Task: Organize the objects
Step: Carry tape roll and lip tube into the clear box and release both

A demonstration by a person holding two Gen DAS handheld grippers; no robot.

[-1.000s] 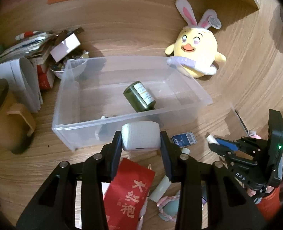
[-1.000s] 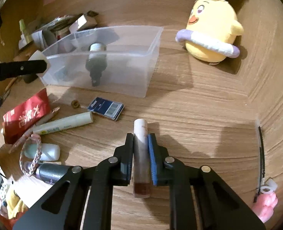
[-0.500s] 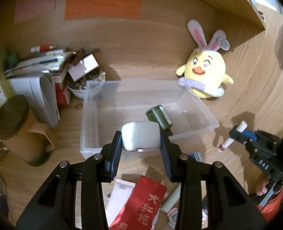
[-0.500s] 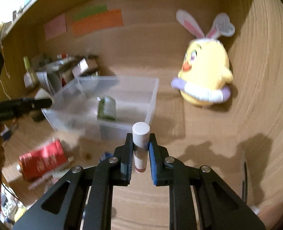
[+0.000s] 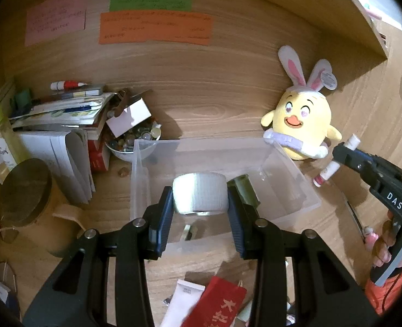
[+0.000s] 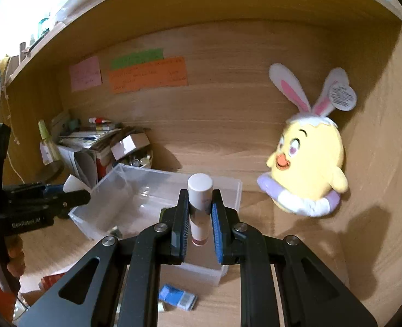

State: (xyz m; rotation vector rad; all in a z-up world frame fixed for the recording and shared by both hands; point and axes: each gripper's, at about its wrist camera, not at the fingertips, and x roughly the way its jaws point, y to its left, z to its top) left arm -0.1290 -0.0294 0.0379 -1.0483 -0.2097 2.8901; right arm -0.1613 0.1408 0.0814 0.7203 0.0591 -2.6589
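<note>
- While the clear, rectangular plastic bin (image 5: 304, 190) already holds a dark green bottle (image 5: 244, 188) lying on its floor, the sorting is judged only partly done: a red printed packet (image 5: 222, 305) and a white tube (image 5: 179, 299) lie loose on the wooden desk (image 5: 214, 103) in front of it.
- Left wrist view: the left gripper (image 5: 200, 204) stands part-way open, its pads clamped on a white roll of gauze tape (image 5: 199, 193) held above the bin's near half. Against the earlier frame, the roll has risen from the near wall to over the interior, and the coloured notes on the back panel have come into view.
- Right wrist view: the right gripper (image 6: 199, 212) is nearly closed on a slim white tube with a pinkish end (image 6: 199, 201), held upright above the bin's near right corner. Earlier this tube lay on the desk; now it is lifted clear. A blue card packet (image 6: 177, 298) remains on the desk.
</note>
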